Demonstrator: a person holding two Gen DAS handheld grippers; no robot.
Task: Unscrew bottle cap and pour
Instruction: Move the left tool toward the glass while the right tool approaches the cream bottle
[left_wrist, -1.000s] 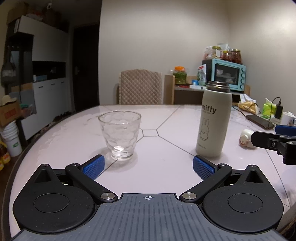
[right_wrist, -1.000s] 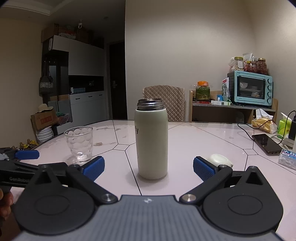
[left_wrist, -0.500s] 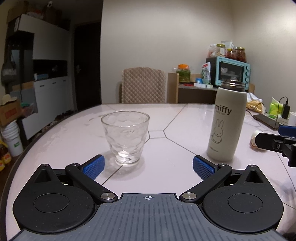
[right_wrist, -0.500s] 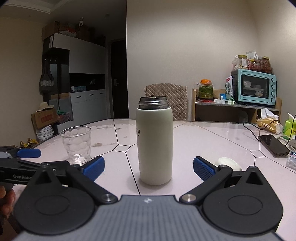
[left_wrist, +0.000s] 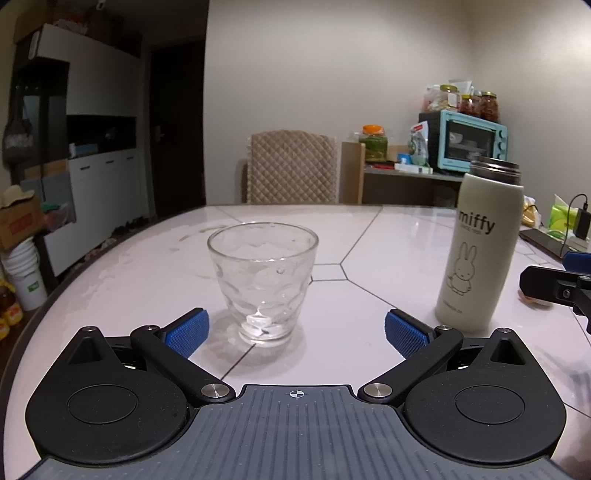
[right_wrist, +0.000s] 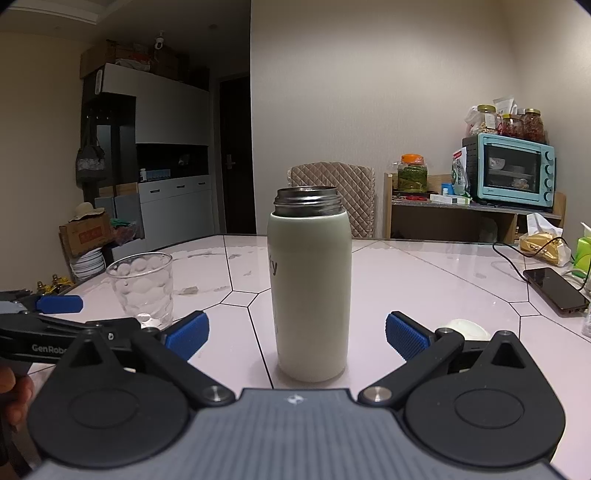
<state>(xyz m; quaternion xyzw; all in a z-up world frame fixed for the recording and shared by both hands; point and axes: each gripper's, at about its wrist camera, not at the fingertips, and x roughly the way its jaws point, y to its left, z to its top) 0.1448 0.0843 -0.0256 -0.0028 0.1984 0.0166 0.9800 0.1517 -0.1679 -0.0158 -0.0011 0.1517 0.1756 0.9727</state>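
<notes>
With the cap (right_wrist: 463, 328) already off and lying on the table (right_wrist: 424, 266) to the right, both my right gripper (right_wrist: 295, 330) and left gripper (left_wrist: 293, 328) hang spread and empty, so next I close the right around the upright bottle (right_wrist: 310, 288) and tip it toward the glass (left_wrist: 263, 282).

uncapped cream bottle (right_wrist: 310, 288) upright, clear glass (left_wrist: 263, 282) beside

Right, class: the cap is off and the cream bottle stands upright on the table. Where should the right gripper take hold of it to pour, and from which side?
Grip the bottle around its straight cylindrical body, about mid-height, below the bare threaded steel neck. Come in level from the near side, where the open right gripper already frames it. The glass stands to its left, so tipping that way looks easiest.
</notes>
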